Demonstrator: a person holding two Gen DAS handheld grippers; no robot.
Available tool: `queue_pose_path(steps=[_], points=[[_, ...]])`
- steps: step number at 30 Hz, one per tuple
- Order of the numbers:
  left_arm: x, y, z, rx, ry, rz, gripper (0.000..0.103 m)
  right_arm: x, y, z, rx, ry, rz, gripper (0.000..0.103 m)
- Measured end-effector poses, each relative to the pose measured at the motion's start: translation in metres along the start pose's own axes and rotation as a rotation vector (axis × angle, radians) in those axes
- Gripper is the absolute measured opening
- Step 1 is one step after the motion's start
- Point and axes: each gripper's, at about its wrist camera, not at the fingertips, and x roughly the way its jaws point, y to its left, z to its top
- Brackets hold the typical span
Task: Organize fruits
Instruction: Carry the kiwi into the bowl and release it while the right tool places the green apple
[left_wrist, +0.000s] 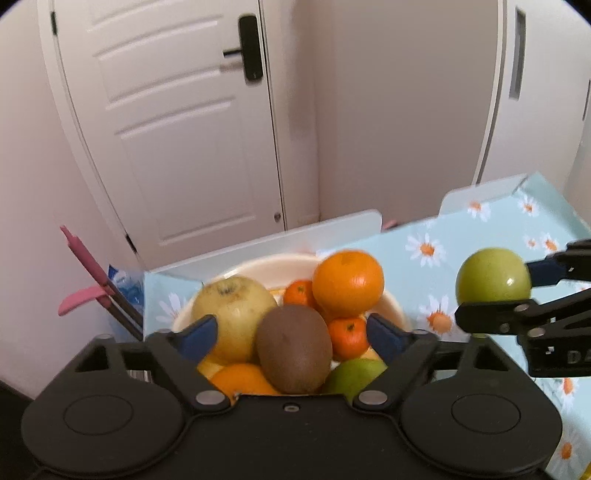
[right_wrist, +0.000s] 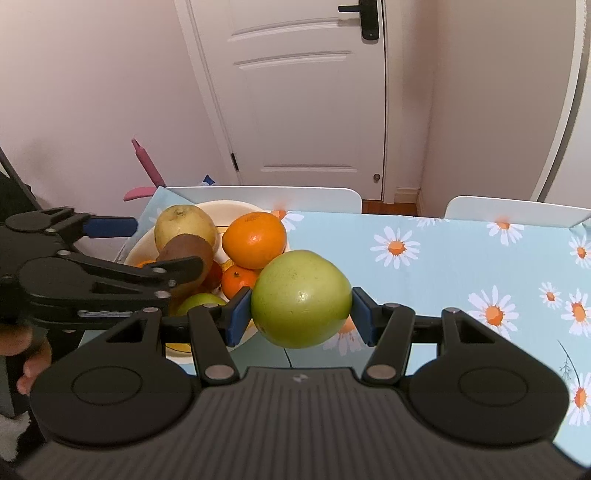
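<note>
At far left, a pink rack (left_wrist: 83, 291) stands off the bench (left_wrist: 480, 229) edge, by the white door (left_wrist: 177, 129). Next comes the cream bowl (left_wrist: 391, 302), heaped with fruit: a pale yellow apple (left_wrist: 234, 314), a brown kiwi (left_wrist: 293, 347), a large orange (left_wrist: 347, 284), small mandarins (left_wrist: 349, 338) and a green apple (left_wrist: 352, 374) low at the front. The left hand-held gripper (left_wrist: 291, 334) hovers just over the pile with its jaws spread wide, the kiwi between them but not clamped.

To the right, clear of the bowl and above the daisy-print cloth, the right hand-held gripper (right_wrist: 301, 312) holds a second green apple (right_wrist: 301, 299), pinched at its sides between the blue pads (right_wrist: 240, 314).

The risks appear plain. The heap is loose and tall, and a nudge from the left jaws could likely roll the kiwi or orange over the rim and off the nearby bench edge. The held apple is smooth and round, gripped on small contact patches, so it could slip or twist out if swung quickly.

Lettering on the grippers' arms is too blurred or cut off to read; no fruit carries a visible label.
</note>
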Motion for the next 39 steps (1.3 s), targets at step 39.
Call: queue_pose_path(steps=[39], points=[[-0.061,0.007,-0.060,-0.142,-0.004,0.075,0.095,0.023,0.027,0.006,-0.113,-0.036,0.058,0.103]])
